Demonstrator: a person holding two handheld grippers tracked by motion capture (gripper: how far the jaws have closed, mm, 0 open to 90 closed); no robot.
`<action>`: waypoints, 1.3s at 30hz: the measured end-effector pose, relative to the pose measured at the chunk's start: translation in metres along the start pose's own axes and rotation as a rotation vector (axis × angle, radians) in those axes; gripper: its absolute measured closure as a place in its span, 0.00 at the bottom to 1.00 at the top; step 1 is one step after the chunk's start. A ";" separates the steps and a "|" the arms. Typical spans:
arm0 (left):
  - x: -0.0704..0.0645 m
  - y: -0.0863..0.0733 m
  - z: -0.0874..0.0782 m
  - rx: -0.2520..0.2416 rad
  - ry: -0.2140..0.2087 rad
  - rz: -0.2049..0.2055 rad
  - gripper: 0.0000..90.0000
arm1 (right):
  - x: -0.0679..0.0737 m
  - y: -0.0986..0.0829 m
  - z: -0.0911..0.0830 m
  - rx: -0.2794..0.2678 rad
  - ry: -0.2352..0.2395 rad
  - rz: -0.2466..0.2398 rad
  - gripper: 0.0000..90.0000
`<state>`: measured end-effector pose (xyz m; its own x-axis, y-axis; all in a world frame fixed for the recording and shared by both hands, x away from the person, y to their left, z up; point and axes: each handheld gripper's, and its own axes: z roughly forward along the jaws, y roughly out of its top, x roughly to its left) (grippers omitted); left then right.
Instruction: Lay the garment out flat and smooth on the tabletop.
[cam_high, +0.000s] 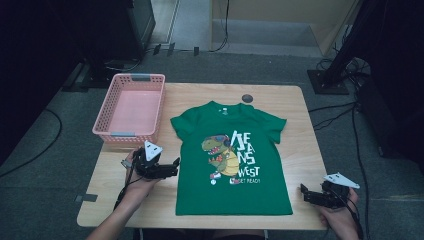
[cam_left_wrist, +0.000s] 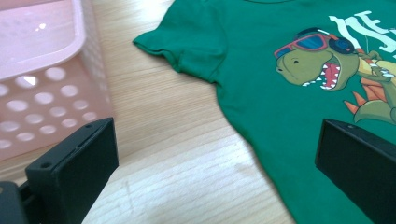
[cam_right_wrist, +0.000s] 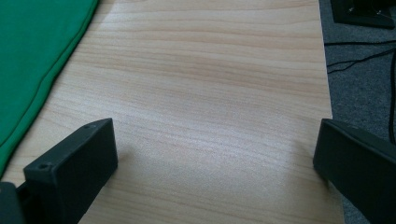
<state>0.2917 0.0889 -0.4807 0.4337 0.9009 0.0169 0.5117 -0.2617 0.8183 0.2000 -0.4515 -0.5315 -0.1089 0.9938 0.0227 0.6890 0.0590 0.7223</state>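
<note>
A green T-shirt (cam_high: 230, 160) with a dinosaur print lies flat, front up, in the middle of the wooden table (cam_high: 295, 105). My left gripper (cam_high: 170, 167) rests open just left of the shirt's side hem, below its left sleeve (cam_left_wrist: 187, 46). In the left gripper view the shirt (cam_left_wrist: 289, 112) runs under the right jaw. My right gripper (cam_high: 307, 194) is open near the table's front right corner, to the right of the shirt's bottom hem (cam_right_wrist: 32, 65). Nothing sits between either pair of jaws.
A pink perforated basket (cam_high: 131, 107) stands empty at the table's back left, close to my left gripper; its wall (cam_left_wrist: 46, 98) shows beside the left jaw. A small dark round disc (cam_high: 247, 98) lies behind the collar. The table's right edge (cam_right_wrist: 327, 84) is near my right gripper.
</note>
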 end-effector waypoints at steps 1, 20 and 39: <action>0.001 -0.001 -0.002 -0.001 0.002 -0.001 0.00 | 0.000 0.000 0.000 0.000 0.000 0.000 0.00; 0.037 -0.035 -0.028 0.006 0.055 -0.088 0.00 | 0.000 0.000 0.000 -0.001 -0.003 0.000 0.00; 0.081 -0.069 -0.057 0.026 0.153 -0.151 0.00 | 0.000 0.000 0.000 -0.001 -0.004 -0.001 0.00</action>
<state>0.2497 0.1995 -0.5032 0.2335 0.9722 -0.0163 0.5821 -0.1263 0.8032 0.2005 -0.4515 -0.5317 -0.1070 0.9941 0.0193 0.6881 0.0601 0.7231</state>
